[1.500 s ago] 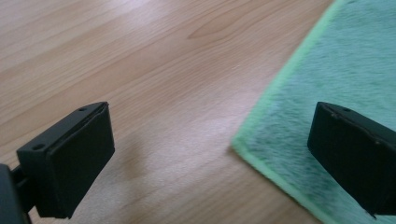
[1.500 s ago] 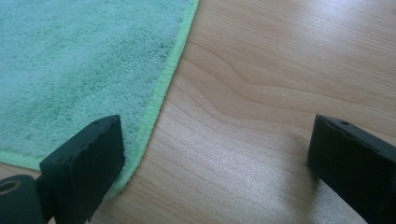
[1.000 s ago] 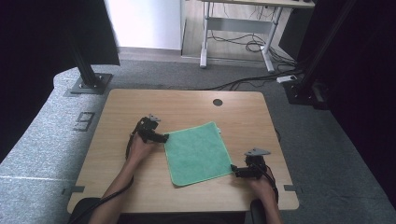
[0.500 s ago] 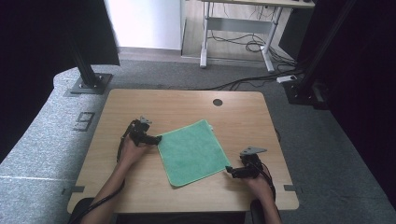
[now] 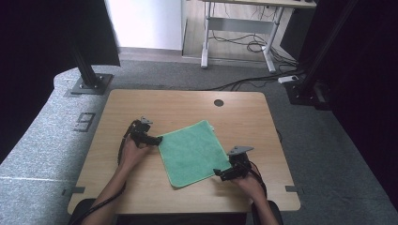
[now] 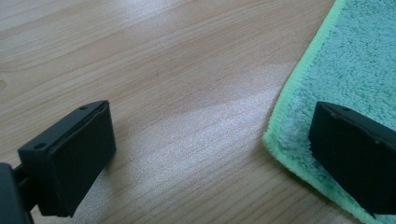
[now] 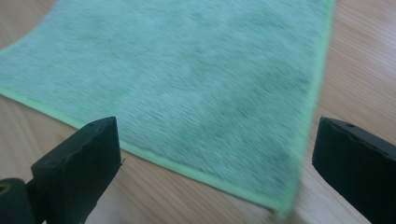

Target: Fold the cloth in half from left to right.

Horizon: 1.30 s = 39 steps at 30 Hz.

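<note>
A green cloth lies flat on the wooden table, turned a little askew. My left gripper rests low at the cloth's left corner, its jaws wide apart. In the left gripper view that gripper is open, with the cloth's corner lying by the right-hand jaw. My right gripper is at the cloth's near right corner. Its jaws have just been opening. In the right gripper view that gripper is open, and the cloth's corner lies on the table between the jaws, touched by neither.
A dark round hole sits near the table's far edge. Black stand feet are on the grey floor at the far left and far right. Bare wood surrounds the cloth on all sides.
The cloth has slid a little to the left. Both grippers have shifted left with it, the right one more, and the right jaws stand wider.
</note>
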### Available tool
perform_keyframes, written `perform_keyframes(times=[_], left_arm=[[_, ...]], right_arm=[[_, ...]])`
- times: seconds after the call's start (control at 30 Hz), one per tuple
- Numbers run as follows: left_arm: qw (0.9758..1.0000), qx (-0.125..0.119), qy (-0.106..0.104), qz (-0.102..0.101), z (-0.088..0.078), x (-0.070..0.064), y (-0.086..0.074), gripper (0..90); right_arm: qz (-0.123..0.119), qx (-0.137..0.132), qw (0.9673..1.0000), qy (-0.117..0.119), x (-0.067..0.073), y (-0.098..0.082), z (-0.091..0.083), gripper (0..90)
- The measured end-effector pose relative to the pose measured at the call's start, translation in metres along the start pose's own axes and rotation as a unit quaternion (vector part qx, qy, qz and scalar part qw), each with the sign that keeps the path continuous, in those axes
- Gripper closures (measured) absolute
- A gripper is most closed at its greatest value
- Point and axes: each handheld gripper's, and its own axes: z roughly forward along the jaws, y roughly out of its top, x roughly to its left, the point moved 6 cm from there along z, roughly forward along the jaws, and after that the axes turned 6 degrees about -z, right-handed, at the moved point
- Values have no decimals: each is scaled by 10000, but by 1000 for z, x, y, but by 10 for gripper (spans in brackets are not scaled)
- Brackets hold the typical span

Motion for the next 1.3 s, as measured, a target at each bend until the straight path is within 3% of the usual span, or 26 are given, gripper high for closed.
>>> perform_keyframes(times=[0.23, 0.6, 0.87, 1.03, 1.2, 1.3], left_arm=[[10000, -2, 14, -13, 0, 0, 0, 9], [10000, 1, 24, -3, 0, 0, 0, 9], [10000, -11, 26, -19, 0, 0, 0, 7], [10000, -5, 26, -21, 0, 0, 0, 5], [10000, 1, 26, -22, 0, 0, 0, 5], [10000, 1, 26, -21, 0, 0, 0, 4]], right_arm=[[-342, 34, 9990, 268, 22, 20, 13, 13], [-805, 98, 9941, 722, 64, 47, 39, 11], [-1054, 171, 9882, 1101, 96, 59, 57, 0], [-1234, 307, 9825, 1361, 118, 63, 66, 3], [-1362, 327, 9775, 1576, 135, 65, 71, 88], [-1417, 314, 9761, 1616, 142, 66, 71, 147]])
